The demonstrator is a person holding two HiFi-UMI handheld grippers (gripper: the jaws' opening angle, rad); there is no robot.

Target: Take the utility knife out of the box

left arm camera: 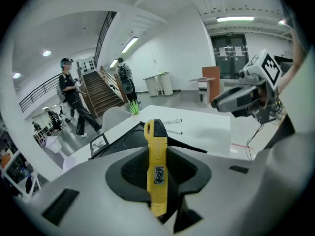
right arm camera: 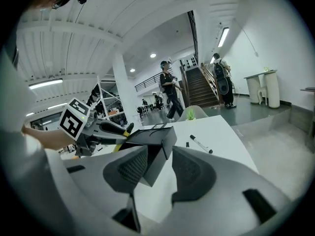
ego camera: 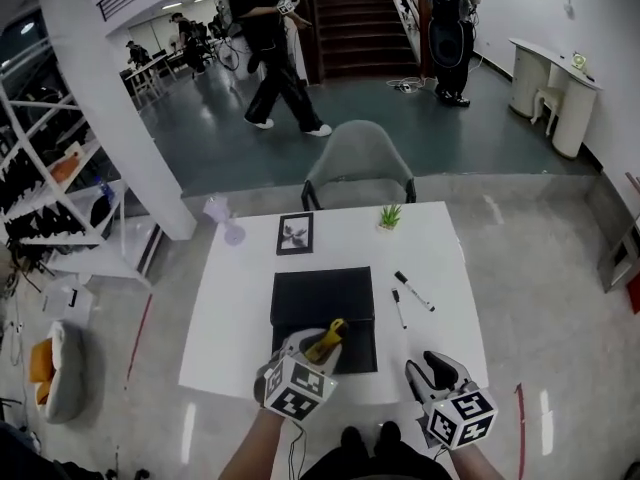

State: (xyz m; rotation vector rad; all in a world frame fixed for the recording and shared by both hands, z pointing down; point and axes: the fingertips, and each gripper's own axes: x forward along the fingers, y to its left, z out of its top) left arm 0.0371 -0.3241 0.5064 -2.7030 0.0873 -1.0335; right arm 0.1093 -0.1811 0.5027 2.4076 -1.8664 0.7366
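- Left claw (left arm camera: 157,178) grips the yellow utility knife (left arm camera: 155,144); raise it clear of the black box (ego camera: 322,296) at the table's (ego camera: 440,258) near edge.
- Right claw (right arm camera: 161,170) is released; hold it aside.

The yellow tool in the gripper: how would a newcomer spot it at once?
On the white table lies a black box, and over its near edge hangs the left gripper. Clamped between its jaws is the utility knife, the only yellow thing at the table, unlike the two slim white markers lying right of the box.
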